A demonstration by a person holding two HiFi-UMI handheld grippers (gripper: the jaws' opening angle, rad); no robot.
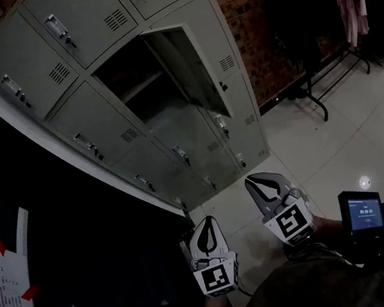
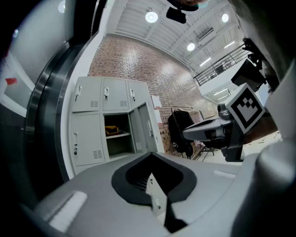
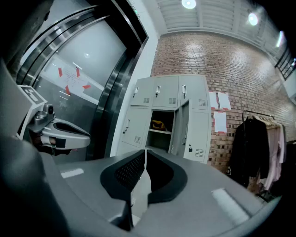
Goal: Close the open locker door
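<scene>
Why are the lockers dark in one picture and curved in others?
Head view: dim and murky, lockers skewed by the steep downward angle, glare spots on the floor. Left gripper view: wide-angle lens bows straight edges, ceiling lamps blown out white. Right gripper view: brighter, lockers sharp, right gripper close up looks soft.

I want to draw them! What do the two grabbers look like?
The left gripper and right gripper both have pale grey, pointed jaws lined with black pads. Each carries a white cube with black square markers.
</scene>
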